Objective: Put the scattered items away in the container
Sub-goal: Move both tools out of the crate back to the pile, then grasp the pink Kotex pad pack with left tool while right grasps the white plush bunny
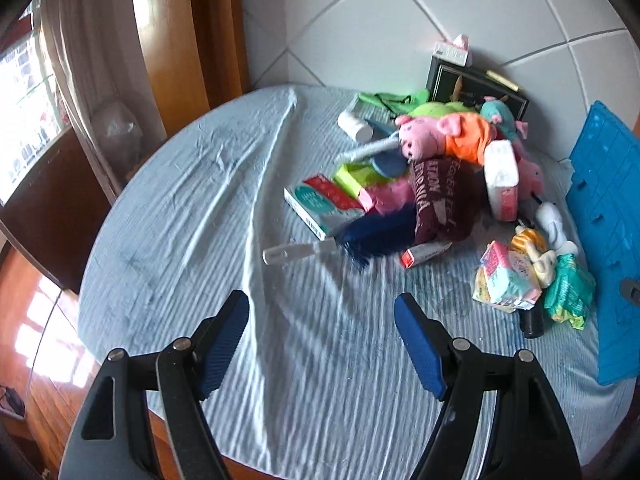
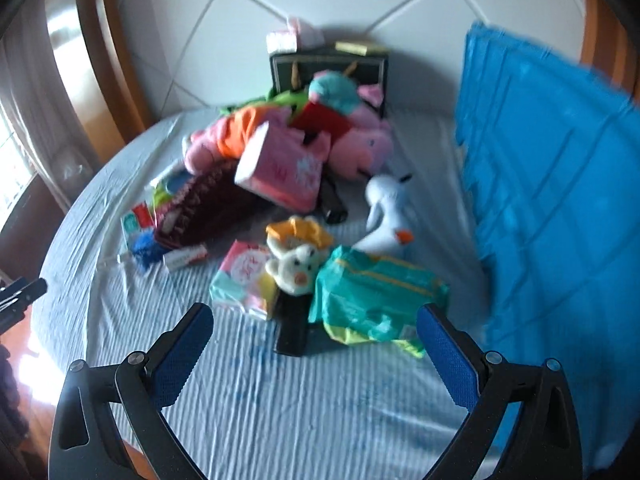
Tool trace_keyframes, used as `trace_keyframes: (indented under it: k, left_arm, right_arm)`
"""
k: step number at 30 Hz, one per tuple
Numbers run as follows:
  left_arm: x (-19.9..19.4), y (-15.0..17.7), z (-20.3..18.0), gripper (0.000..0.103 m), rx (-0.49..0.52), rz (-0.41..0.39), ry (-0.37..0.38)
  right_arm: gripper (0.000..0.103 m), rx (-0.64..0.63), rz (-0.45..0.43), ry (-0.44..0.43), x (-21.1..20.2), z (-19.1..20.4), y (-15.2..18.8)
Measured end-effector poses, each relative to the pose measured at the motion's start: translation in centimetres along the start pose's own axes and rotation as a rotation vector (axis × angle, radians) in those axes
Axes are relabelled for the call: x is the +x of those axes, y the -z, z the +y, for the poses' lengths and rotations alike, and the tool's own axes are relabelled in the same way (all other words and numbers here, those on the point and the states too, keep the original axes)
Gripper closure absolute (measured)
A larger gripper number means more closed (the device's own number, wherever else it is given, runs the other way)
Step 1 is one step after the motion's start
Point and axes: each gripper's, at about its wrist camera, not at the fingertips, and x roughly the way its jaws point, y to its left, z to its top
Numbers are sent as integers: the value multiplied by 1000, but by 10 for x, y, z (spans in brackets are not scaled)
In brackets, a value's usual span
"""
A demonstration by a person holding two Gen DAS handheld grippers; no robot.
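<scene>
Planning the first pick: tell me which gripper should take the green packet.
Right. The right gripper is open with the green packet just ahead of its fingers, beside the blue container. The left gripper, also open, faces bare sheet with the packet far off to its right.

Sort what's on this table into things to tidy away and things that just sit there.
For the job: blue crate, pink pig toy, green packet, white duck toy, toothpaste box.

Just there: bedsheet, curtain, dark picture frame.
</scene>
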Motion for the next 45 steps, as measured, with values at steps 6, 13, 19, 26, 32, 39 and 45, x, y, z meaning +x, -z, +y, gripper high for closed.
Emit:
trace_keyframes:
  k: [6, 13, 19, 26, 32, 39, 45]
  left_arm:
    - [50, 6, -26, 28, -40, 95, -16]
    - [80, -2, -120, 28, 93, 114, 102]
    - [94, -10, -208, 28, 255, 136, 254]
    - [132, -17, -242, 28, 335, 198, 263]
    - [140, -35, -192, 28, 261, 157, 173]
    - [135, -49, -176, 28, 249, 173, 228]
    - [149, -44, -212, 28, 387, 215, 272]
  right_arm:
    - [0, 25, 68, -37, 51, -19, -4]
    - [0, 54, 55, -34, 76, -30, -18]
    - [0, 93, 45, 15, 77, -41, -26]
    - [0, 110, 54, 36, 82, -38, -34]
    - [0, 51, 71, -4, 100, -11, -47]
    - [0, -37, 166, -22, 143, 23, -65]
    - [19, -15, 282, 39, 169, 6, -59]
